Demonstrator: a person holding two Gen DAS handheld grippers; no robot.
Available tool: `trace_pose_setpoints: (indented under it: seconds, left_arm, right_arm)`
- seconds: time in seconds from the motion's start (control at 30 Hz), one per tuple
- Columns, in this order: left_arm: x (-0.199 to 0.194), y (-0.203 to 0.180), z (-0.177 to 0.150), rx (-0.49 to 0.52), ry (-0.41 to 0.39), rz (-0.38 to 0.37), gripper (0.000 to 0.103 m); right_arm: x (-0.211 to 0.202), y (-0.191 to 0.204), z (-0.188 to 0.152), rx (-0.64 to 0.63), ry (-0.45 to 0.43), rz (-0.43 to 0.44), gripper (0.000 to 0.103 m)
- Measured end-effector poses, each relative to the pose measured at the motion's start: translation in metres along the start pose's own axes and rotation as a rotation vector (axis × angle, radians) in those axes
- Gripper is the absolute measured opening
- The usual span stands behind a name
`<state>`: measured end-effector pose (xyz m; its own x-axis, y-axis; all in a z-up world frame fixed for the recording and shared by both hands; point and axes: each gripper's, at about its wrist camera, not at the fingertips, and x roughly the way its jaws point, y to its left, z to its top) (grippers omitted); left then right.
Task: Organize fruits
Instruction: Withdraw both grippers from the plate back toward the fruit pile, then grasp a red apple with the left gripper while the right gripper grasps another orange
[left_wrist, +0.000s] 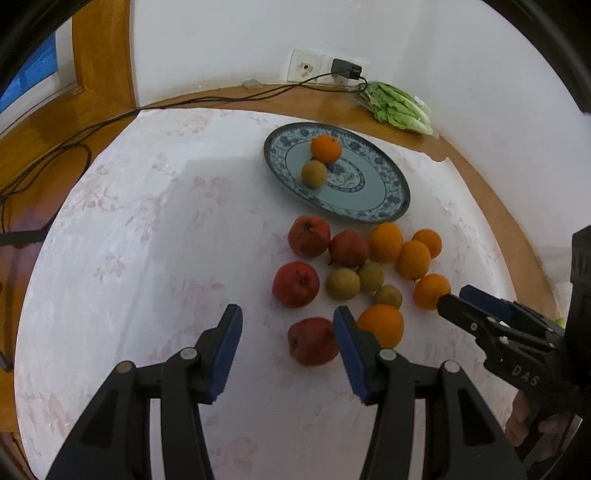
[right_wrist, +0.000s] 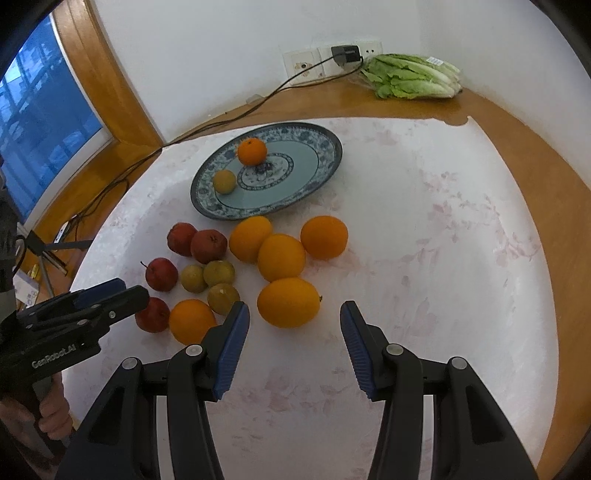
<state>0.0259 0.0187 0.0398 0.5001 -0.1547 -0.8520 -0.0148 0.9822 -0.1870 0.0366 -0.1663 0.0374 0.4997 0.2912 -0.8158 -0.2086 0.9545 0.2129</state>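
Lying on the white tablecloth (right_wrist: 424, 229) just ahead of the right gripper (right_wrist: 293, 325), the nearest orange (right_wrist: 288, 302) is sitting slightly toward its left pad, its long axis running across the jaws. Both jaws are standing partly open and holding nothing. The left gripper (left_wrist: 288, 332), also empty and partly open, is pointing at a red apple (left_wrist: 312, 341) beside its right pad. The blue patterned plate (right_wrist: 325, 162) behind is carrying one small orange (right_wrist: 252, 150) and one greenish fruit (right_wrist: 224, 181).
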Motion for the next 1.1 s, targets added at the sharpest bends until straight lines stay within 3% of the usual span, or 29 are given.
trace_pose_setpoints:
  seconds: [0.57,0.67,1.1]
  left_arm:
    - [0.002,-0.005,-0.013,0.013,0.008,-0.045,0.056]
    - [0.006,-0.005,-0.013,0.012,0.017,-0.049,0.046]
    - [0.017,-0.007,-0.015,0.012,0.023,-0.070,0.038]
  right_arm:
    - [0.014,0.001,-0.006,-0.004,0.021,-0.019,0.053]
    - [0.016,0.000,-0.006,-0.002,0.021,-0.018,0.053]
    - [0.020,0.001,-0.006,-0.014,0.010,-0.026,0.053]
